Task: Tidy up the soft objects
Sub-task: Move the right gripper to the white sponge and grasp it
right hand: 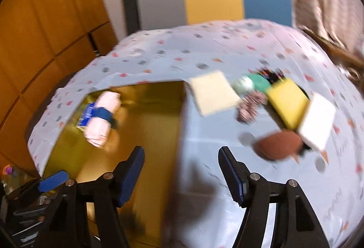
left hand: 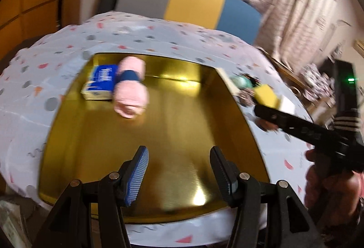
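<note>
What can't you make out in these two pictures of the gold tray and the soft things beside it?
- Blue packet: label unreadable, motion blur, left wrist view.
- Dark multicoloured item: identity unclear, blurred and partly behind the yellow sponge, right wrist view.
- Brown object: too blurred to identify, right wrist view.
- Gold tray: near edge hidden by the left gripper.

One gold tray [left hand: 238,116], one pink towel roll [left hand: 130,91], one tissue pack [left hand: 100,84], three sponges [right hand: 212,92].
</note>
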